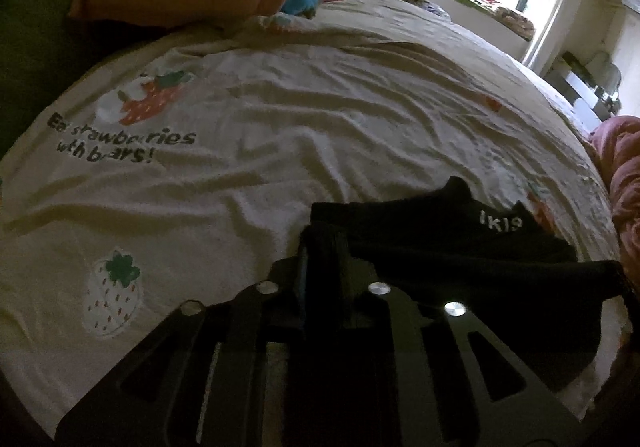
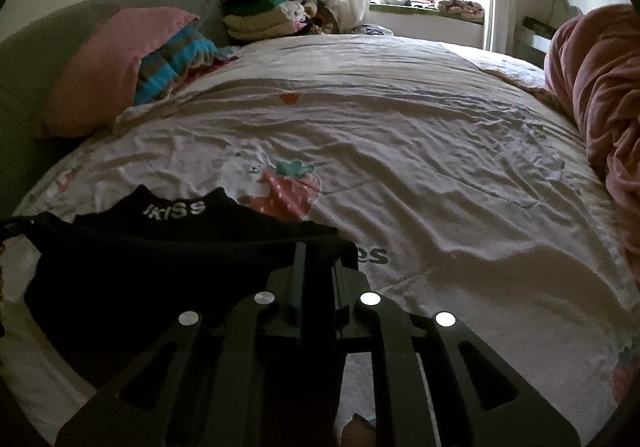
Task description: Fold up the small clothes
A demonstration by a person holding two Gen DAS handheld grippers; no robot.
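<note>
A small black garment (image 1: 460,259) with white lettering (image 1: 501,225) lies stretched across the strawberry-print bed sheet (image 1: 280,127). My left gripper (image 1: 325,243) is at the garment's left corner, its narrow jaws pinching black cloth between them. In the right wrist view the same garment (image 2: 160,255) spreads leftwards from my right gripper (image 2: 318,251), which pinches the right corner. The lettering (image 2: 174,210) faces up along the far edge. The garment's near part is hidden under both gripper bodies.
A pink pillow (image 2: 112,63) and a striped blue blanket (image 2: 176,63) sit at the bed's far left. A stack of folded clothes (image 2: 264,15) rests by the window. A bunched pink quilt (image 2: 600,87) borders the right side. Wrinkled sheet (image 2: 440,167) stretches ahead.
</note>
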